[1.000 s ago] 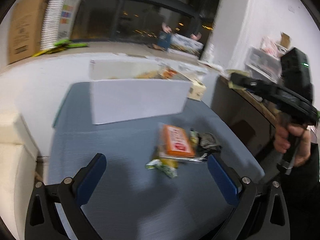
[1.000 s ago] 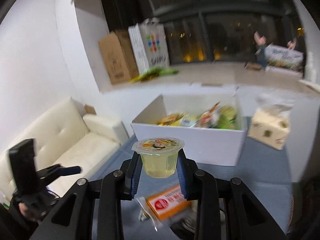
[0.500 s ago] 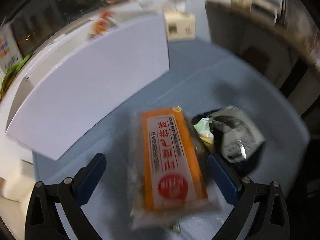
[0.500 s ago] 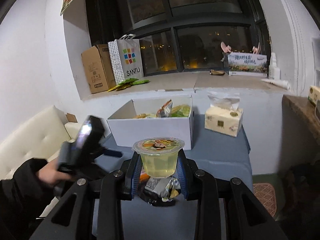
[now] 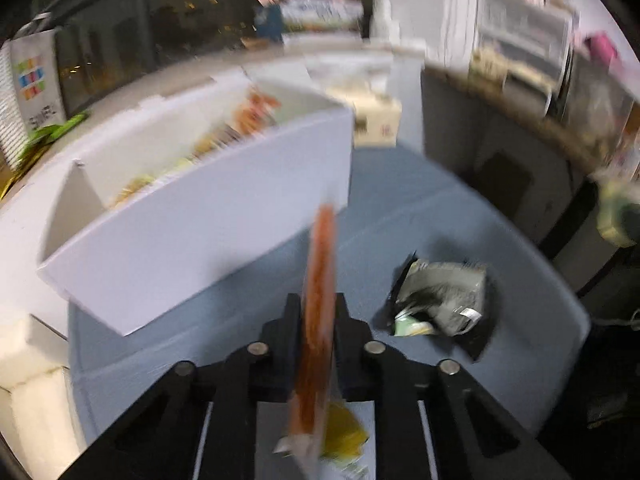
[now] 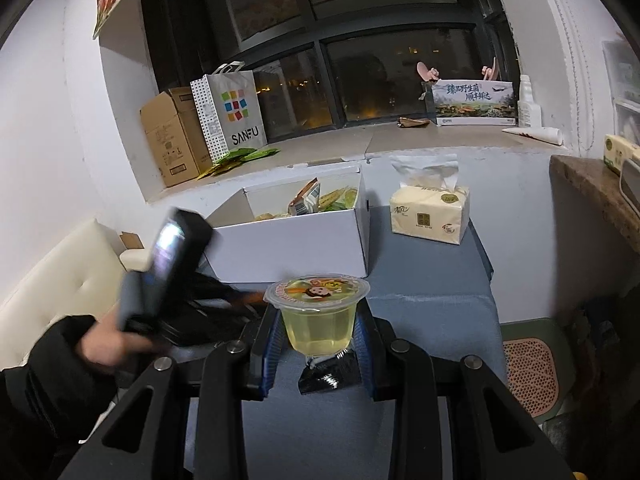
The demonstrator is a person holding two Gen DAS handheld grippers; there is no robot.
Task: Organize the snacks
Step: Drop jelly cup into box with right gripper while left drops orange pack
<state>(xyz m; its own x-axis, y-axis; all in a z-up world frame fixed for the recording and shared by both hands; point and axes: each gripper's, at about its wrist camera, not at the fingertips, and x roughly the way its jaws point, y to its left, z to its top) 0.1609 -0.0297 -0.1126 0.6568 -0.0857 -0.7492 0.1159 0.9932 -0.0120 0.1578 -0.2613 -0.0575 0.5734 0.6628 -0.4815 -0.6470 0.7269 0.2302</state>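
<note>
My left gripper (image 5: 318, 312) is shut on the orange cake packet (image 5: 320, 280), held edge-on above the blue table (image 5: 520, 280), just in front of the white snack box (image 5: 180, 248). A grey-black snack pouch (image 5: 444, 296) and a yellow-green packet (image 5: 344, 436) lie on the table. My right gripper (image 6: 318, 336) is shut on a clear jelly cup (image 6: 318, 312) with a cartoon lid, held above the table short of the white box (image 6: 296, 244), which holds several snacks. The left gripper's body (image 6: 168, 276) shows at the left, blurred.
A tissue pack (image 6: 430, 216) stands right of the box. The windowsill holds a cardboard box (image 6: 172, 136), a SANFU bag (image 6: 232, 112) and a printed box (image 6: 474, 104). A cream sofa (image 6: 56, 288) is at the left and a brown counter (image 6: 592, 188) at the right.
My left gripper closed on the orange cake packet and lifted it off the table toward the white box. My right gripper still holds the jelly cup, nearly still.
</note>
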